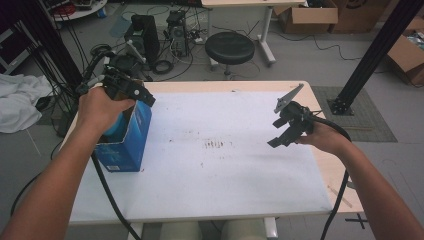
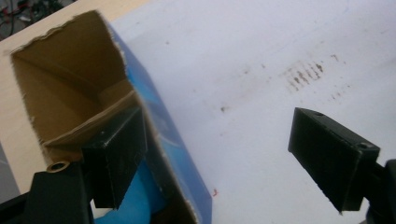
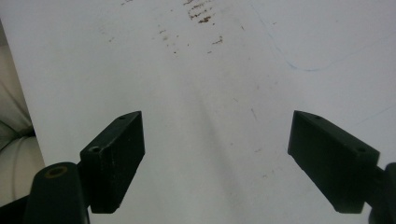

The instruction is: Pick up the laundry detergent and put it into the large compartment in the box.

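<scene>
Far left of the table (image 1: 225, 190): blue box (image 1: 131, 145), upright, top torn open, near the left edge. Something light blue sits inside; can't make out what.

My left gripper (image 1: 131, 90) hovers over the box mouth, jaws wide. In the left gripper view one jaw sits inside the opening, the other outside over the mat, so the box (image 2: 173, 140) wall runs between them, not pinched.

Judgement: thin cardboard, light, walls will flex and crush. Best hold is that wall just below the ragged rim, gently.

Mid-table: brown smudges (image 1: 216, 144) on the mat.

Right: my right gripper (image 1: 287, 131) above bare mat, jaws wide, holding nothing.
</scene>
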The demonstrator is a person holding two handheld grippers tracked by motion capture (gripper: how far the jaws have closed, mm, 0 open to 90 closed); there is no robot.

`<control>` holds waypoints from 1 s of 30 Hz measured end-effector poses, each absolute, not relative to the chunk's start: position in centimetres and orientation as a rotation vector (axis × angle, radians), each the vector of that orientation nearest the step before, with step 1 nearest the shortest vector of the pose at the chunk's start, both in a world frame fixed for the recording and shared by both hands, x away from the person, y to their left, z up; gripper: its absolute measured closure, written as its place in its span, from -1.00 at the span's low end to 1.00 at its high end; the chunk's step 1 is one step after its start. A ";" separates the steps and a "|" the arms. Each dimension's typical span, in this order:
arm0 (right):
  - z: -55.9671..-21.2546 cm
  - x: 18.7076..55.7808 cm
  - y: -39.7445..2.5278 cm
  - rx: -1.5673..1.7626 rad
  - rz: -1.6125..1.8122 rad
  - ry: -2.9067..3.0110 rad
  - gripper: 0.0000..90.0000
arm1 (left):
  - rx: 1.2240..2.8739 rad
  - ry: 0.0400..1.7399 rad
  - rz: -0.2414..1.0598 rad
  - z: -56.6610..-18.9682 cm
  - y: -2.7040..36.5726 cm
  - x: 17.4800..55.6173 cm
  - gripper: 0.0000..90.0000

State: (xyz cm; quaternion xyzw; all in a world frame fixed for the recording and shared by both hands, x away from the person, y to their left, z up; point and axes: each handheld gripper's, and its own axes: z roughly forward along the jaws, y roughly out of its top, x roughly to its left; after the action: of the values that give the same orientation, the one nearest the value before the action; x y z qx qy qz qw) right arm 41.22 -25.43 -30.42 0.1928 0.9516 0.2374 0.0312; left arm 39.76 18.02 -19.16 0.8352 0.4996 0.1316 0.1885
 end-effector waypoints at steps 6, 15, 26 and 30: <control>-30.3 41.0 -25.5 0.593 0.727 2.933 -0.59 | 2.410 1.324 0.366 -19.5 16.0 39.7 -0.56; -30.2 40.7 -25.5 0.608 0.708 2.932 -0.59 | 2.533 1.151 0.322 -20.5 11.9 40.0 -0.55; -29.9 40.4 -25.0 0.621 0.692 2.930 -0.59 | 2.689 0.937 0.286 -22.0 8.3 40.2 -0.55; -30.0 40.3 -24.9 0.620 0.678 2.936 -0.59 | 2.726 0.869 0.270 -22.6 7.7 40.1 -0.55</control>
State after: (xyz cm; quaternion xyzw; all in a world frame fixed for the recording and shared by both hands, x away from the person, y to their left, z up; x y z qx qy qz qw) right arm 40.32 -24.88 -29.96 0.2014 0.9539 0.2203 0.0327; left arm 40.12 7.65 -22.61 0.9401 0.2996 0.0931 0.1336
